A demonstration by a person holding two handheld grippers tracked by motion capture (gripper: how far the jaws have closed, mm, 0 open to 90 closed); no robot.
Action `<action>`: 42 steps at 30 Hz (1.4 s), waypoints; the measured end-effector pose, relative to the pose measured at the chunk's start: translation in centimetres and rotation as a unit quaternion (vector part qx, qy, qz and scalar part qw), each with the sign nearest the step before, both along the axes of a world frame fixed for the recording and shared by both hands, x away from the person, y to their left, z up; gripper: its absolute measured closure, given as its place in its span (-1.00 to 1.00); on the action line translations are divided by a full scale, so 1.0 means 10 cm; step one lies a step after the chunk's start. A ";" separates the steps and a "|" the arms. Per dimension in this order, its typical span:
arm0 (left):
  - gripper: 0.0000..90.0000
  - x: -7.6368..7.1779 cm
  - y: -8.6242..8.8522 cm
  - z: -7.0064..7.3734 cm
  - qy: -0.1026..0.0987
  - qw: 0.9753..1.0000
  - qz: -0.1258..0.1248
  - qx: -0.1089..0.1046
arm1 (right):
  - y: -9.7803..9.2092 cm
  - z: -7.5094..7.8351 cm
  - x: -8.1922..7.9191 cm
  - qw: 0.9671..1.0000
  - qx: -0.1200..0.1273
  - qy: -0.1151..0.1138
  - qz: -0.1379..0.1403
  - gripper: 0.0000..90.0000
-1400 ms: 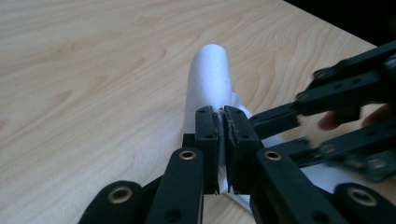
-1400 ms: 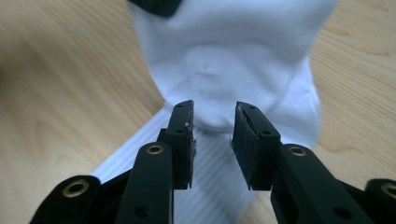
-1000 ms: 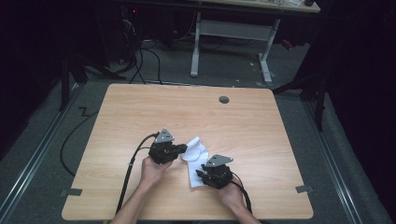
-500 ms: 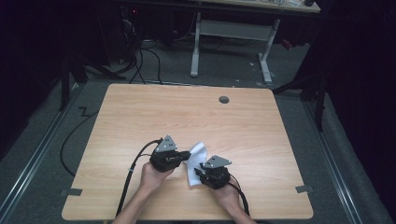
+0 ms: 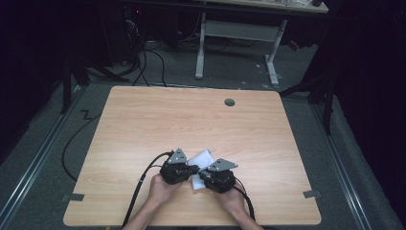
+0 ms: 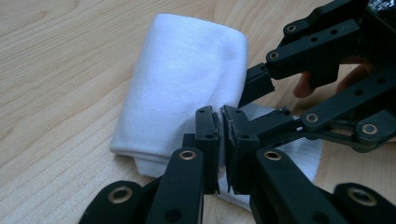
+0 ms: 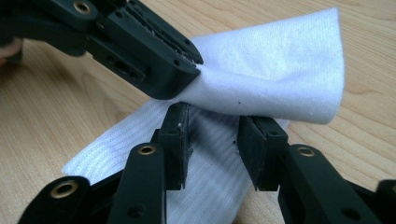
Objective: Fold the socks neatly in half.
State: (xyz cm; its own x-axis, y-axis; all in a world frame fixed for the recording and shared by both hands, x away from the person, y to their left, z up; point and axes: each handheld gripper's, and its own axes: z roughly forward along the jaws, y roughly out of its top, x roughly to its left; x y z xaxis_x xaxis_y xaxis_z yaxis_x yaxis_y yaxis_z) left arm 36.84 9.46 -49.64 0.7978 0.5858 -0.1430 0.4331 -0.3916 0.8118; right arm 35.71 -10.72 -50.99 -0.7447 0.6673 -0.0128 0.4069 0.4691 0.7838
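- Right now the white cloth (image 6: 187,79) lies partly folded on the wooden table (image 5: 143,124), a rolled fold ahead of the left gripper (image 6: 219,140) and a flat layer under both sets of jaws.
- Clenched on a pinch of that cloth, the left gripper has its jaws almost together with fabric between them.
- Released, the right gripper (image 7: 212,140) stands with its jaws apart over the flat ribbed layer, just below the pinched spot, gripping nothing.
- Likely trouble: the pinch is thin and near the edge, so a sideways pull could slip the fabric out and let the fold fall open.
- Another risk, as I judge it: the two grippers sit nearly touching, so closing the right one could strike the left jaws instead of catching cloth.
- Beyond both grippers the tabletop is bare, with a round cable hole (image 5: 230,102) well apart, and nothing blocks the way.
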 end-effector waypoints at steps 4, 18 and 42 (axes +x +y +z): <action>0.89 0.03 0.00 -0.01 0.003 1.000 0.004 0.011 | -0.03 0.04 -0.02 1.000 -0.002 0.001 -0.002 0.32; 0.90 0.30 0.07 0.02 0.008 0.999 0.032 0.033 | -0.12 0.06 0.06 1.000 0.009 0.018 0.007 0.29; 0.89 0.08 0.15 0.23 -0.026 0.998 0.046 0.025 | 0.06 0.01 0.15 0.999 -0.008 0.024 -0.023 0.31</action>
State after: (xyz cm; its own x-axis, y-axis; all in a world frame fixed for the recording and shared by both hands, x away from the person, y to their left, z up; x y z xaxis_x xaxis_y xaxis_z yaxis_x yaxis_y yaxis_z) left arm 37.69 10.97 -47.36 0.7453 0.6628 -0.0722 0.4274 -0.3918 0.8147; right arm 37.22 -10.08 -50.91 -0.7137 0.7004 0.0105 0.4644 0.4619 0.7556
